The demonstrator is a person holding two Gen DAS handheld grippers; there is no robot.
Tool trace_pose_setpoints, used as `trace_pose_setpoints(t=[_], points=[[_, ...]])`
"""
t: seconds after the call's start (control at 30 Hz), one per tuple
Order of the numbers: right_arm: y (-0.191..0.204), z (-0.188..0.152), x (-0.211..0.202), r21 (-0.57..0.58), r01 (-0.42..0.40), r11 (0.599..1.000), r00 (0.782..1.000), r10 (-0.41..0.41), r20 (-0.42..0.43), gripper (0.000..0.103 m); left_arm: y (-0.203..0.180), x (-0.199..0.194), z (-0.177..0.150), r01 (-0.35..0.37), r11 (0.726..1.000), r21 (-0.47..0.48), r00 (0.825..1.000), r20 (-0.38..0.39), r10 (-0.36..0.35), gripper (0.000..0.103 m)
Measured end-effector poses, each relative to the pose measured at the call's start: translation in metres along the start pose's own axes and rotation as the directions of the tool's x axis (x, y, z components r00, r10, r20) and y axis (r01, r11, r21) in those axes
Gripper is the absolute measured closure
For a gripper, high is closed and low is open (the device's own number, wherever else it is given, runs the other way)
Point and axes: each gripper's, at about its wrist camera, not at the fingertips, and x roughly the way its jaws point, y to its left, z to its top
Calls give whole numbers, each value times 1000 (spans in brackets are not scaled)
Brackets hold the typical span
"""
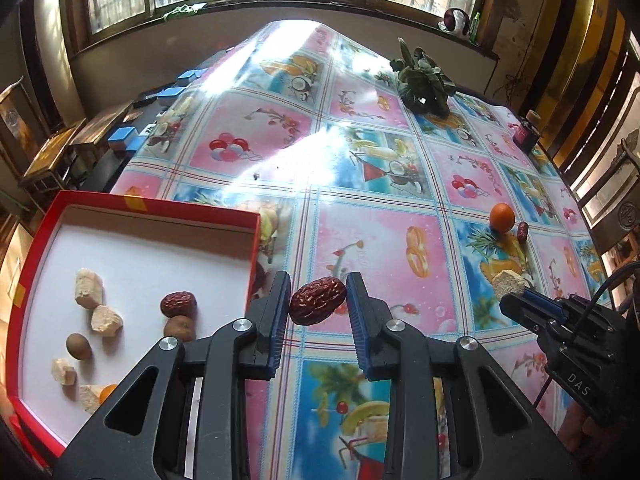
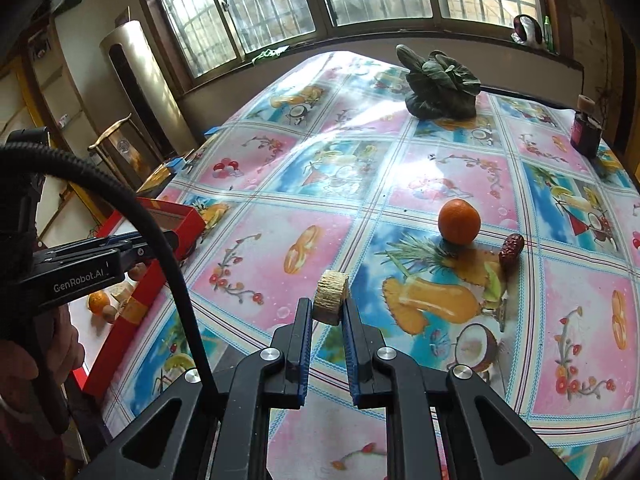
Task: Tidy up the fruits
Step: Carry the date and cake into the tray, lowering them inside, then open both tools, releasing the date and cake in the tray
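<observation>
Red and wrinkled, a dried date [image 1: 317, 301] is pinched between the blue pads of the left claw [image 1: 318, 304], clear of the tabletop [image 1: 360, 184] and just beside the near corner of the red box [image 1: 256, 240]. Inside the box several pale chunks [image 1: 89, 288], a second date [image 1: 178, 304], two brown fruits and part of an orange piece are noted. The right claw [image 2: 327, 312] is pressed onto a pale ridged disc [image 2: 330, 297], which is held by its flat faces above the cloth. An orange [image 2: 459, 221] and a further date [image 2: 511, 251] remain on the tabletop, close together, beyond the right claw; a leafy vegetable [image 2: 440, 84] lies well apart near the far edge. The held date is judged light, leathery and slightly yielding, so a moderate grip across its narrow middle is considered adequate; its glossy skin may slip if taken near an end. The disc is judged light and crumbly, with pressure best kept on the flat faces. The orange is judged firm, smooth and inclined to roll, and is best taken across its widest part. The task is judged partly done.
</observation>
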Motion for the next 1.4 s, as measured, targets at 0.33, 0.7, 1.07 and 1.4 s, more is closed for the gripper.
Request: trace_pose_setpoints(t=[0.33,0.7,1.07,1.4], points=[[56,9,5,-103,-78,992,997,78,-6,89,63,-34,-13,-47,996,-79,998,25,49,75],[116,19,17,-216,-146,965,989,144,-25,89,121,-63,-39,-127,984,-125,988,69,137,75],[168,23,39,-308,-198,931,980,183,-77,89,159,-50,-50,-195,961,-194,978,31,205,75],[208,19,70,-371,-225,901,972,184,-144,89,167,-29,-52,-241,949,-205,968,12,249,75]])
